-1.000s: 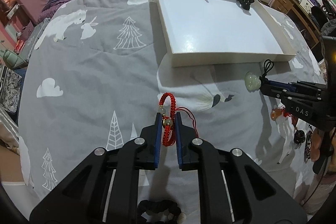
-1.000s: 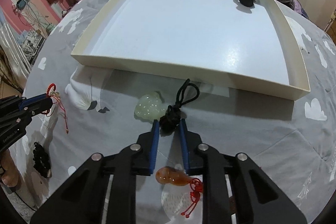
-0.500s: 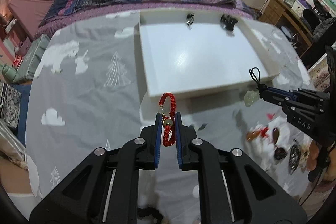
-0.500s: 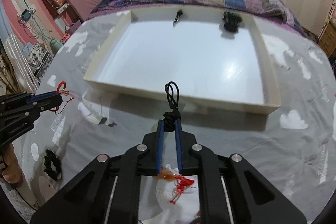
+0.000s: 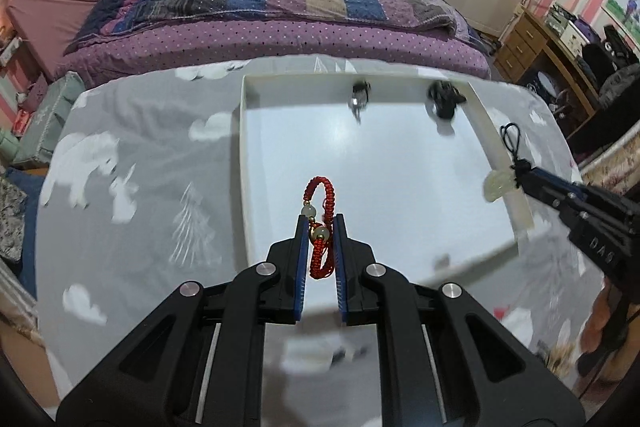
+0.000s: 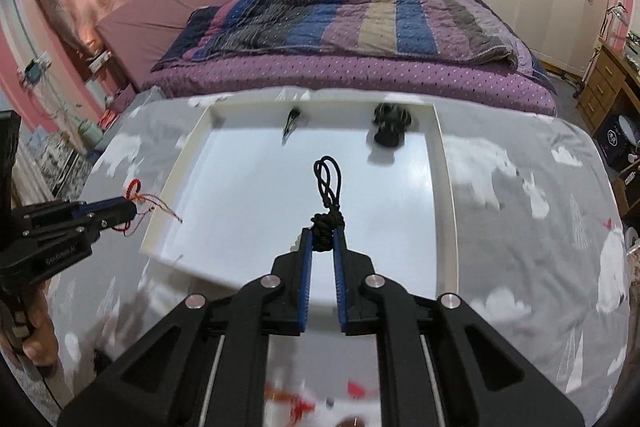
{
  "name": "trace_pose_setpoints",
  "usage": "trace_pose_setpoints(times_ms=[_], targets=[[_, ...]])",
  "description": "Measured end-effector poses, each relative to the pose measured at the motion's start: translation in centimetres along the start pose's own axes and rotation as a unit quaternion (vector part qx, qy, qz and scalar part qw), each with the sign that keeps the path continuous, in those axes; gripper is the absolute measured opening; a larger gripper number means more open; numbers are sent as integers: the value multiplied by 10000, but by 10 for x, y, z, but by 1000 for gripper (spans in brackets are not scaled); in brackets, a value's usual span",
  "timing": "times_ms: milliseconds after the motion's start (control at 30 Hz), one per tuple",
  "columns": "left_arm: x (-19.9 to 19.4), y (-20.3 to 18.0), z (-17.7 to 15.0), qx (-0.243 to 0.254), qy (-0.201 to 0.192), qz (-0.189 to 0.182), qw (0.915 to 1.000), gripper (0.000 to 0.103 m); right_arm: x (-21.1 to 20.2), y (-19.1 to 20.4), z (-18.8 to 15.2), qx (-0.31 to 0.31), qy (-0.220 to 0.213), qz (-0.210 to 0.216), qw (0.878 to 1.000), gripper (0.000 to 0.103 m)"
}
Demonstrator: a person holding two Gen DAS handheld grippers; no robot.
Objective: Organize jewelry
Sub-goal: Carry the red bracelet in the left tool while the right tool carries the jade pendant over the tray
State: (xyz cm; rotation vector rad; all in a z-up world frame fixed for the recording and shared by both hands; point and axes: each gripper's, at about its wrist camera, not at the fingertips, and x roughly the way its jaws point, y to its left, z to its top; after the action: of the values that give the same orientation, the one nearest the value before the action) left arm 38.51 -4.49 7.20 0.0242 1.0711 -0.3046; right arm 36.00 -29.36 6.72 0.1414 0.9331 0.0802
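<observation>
Striped quilt (image 6: 360, 19) behind, white tray (image 6: 442, 163) holding two dark pieces (image 6: 390, 125).

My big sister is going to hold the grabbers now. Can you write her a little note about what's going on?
Left gripper: shut on the red braided bracelet, held over the near left part of the white tray.
Right gripper: shut on the black cord of the pale green pendant, over the tray's right side.
Done: two dark pieces, a small one and a bigger one, already lie by the tray's far wall.
Left: set both held pieces in the tray, then fetch the blurred red bits on the grey cloth.
</observation>
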Motion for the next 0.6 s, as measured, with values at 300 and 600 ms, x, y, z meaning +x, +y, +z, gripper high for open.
trace_pose_setpoints(times_ms=[300, 600], targets=[[67, 7, 69, -201, -50, 156, 9997, 10, 75, -6, 58, 303, -166, 41, 9994, 10], [115, 16, 87, -308, -18, 44, 9995, 10, 134, -16, 75, 337, -291, 40, 9990, 10]])
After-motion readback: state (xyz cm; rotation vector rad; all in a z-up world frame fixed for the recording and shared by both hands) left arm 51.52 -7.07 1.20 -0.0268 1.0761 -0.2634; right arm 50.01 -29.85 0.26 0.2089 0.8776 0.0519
